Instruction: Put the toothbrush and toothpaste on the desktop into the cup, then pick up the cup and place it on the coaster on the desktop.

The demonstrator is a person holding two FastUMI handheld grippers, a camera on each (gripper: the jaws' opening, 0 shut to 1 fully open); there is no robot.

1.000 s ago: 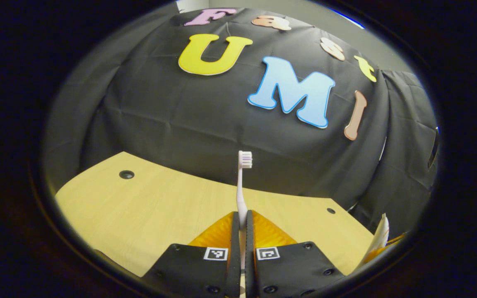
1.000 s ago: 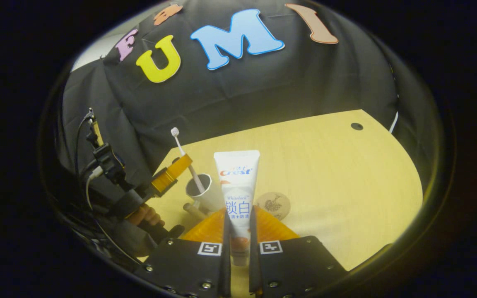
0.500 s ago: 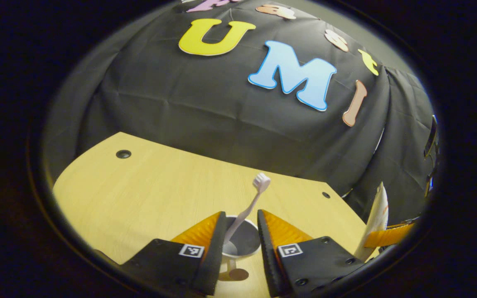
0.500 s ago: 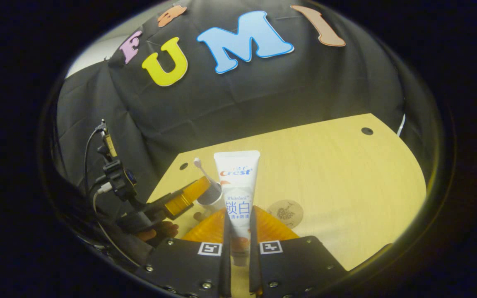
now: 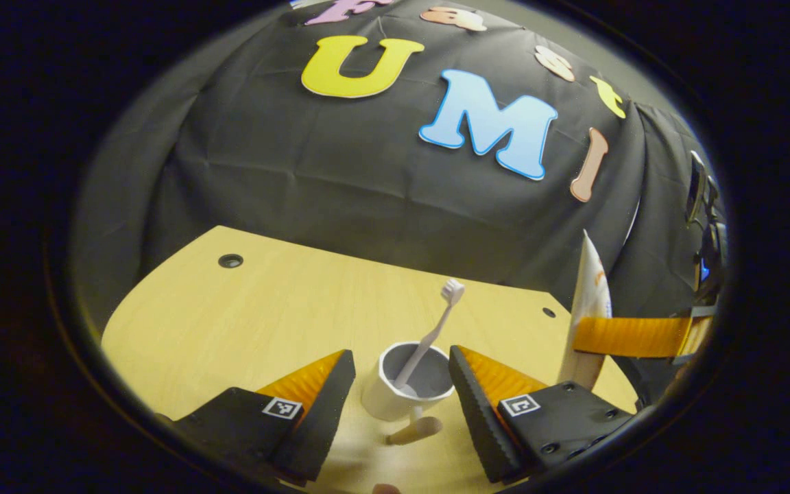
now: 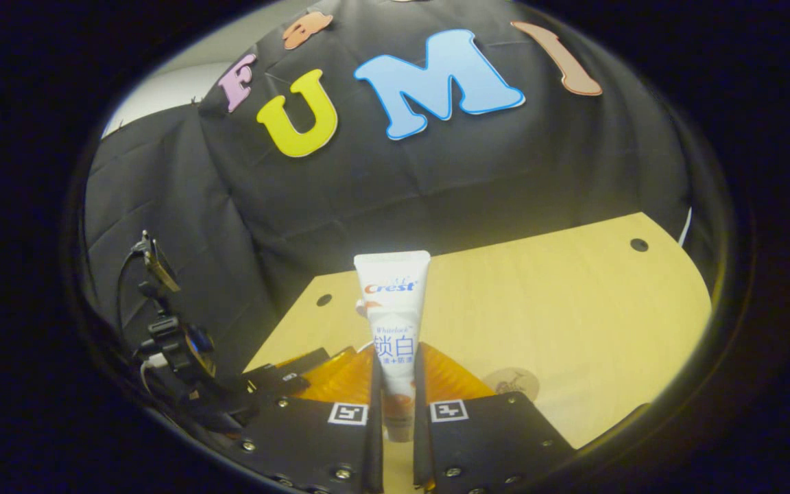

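I am drawing my left tool (image 5: 402, 384) back, spread wide and empty, having just released the toothbrush (image 5: 429, 333), now leaning in the cup (image 5: 405, 387) on the worktop (image 5: 265, 315). My right tool (image 6: 395, 405) is clamping the toothpaste (image 6: 393, 329) upright, due in the cup next; coaster (image 6: 511, 384) nearby.

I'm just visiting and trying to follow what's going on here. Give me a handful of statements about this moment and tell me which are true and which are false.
1. The toothbrush stands in the cup, bristles up. True.
2. The left gripper is clamped on the toothbrush. False: its fingers are spread wide on either side of the cup, touching nothing.
3. The right gripper holds the toothpaste upright between its fingers. True.
4. The toothpaste is already in the cup. False: it is in the air, in the right gripper.
5. The cup sits on the coaster. False: the coaster lies bare on the desktop.
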